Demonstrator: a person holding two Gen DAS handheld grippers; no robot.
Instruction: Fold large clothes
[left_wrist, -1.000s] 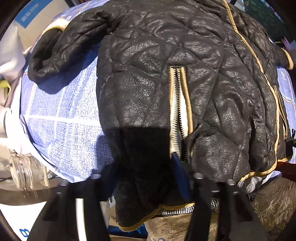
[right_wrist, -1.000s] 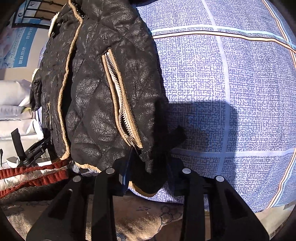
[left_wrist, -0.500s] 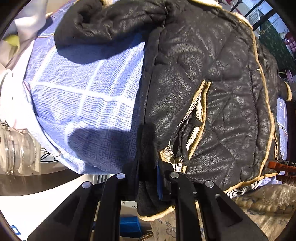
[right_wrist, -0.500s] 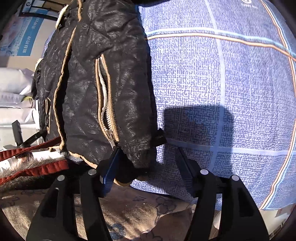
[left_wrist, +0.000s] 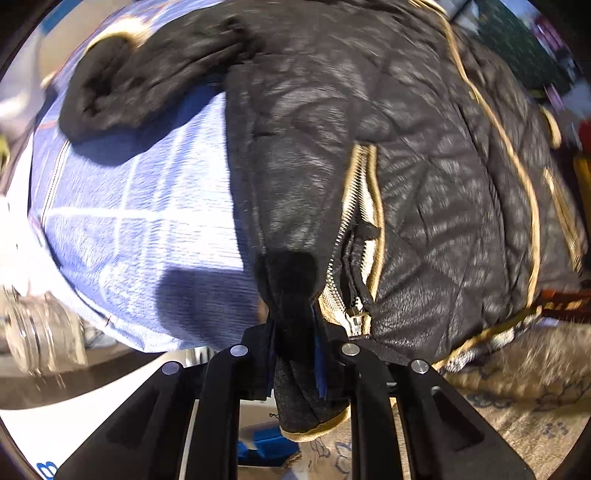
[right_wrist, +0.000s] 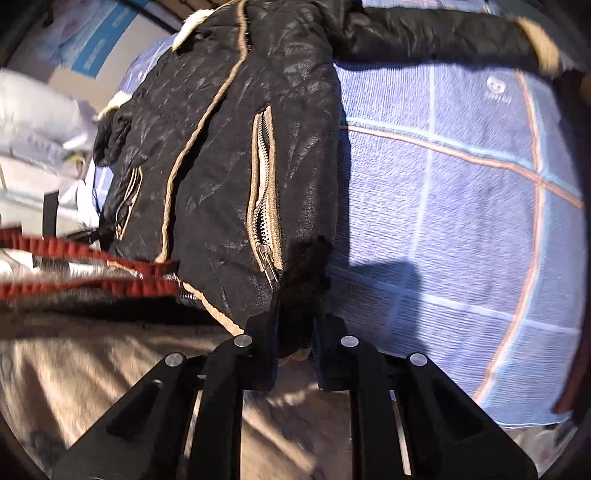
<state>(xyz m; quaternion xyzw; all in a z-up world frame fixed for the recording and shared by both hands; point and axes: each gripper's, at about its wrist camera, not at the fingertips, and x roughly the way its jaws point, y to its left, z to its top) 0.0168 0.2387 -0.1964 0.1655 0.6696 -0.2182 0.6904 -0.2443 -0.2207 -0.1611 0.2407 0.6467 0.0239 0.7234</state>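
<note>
A black quilted jacket (left_wrist: 406, 155) with tan piping and zip pockets lies on a blue checked cloth (left_wrist: 140, 221). My left gripper (left_wrist: 293, 332) is shut on the jacket's bottom hem corner beside a pocket zip (left_wrist: 354, 236). One sleeve (left_wrist: 147, 77) lies out to the upper left. In the right wrist view the jacket (right_wrist: 229, 166) lies left of centre, and my right gripper (right_wrist: 295, 321) is shut on its other hem corner, next to a pocket zip (right_wrist: 264, 199). The other sleeve (right_wrist: 436, 33) stretches along the top.
The blue cloth (right_wrist: 461, 221) spreads to the right. A beige patterned cover (right_wrist: 92, 362) lies below it. A red-trimmed furry item (right_wrist: 74, 258) lies at the left. A glass jar (left_wrist: 40, 332) stands at the lower left. White bundles (right_wrist: 33, 122) lie at the far left.
My right gripper was open around the hem corner and has closed on it. My left gripper stays shut on its corner, and both views have shifted with motion blur.
</note>
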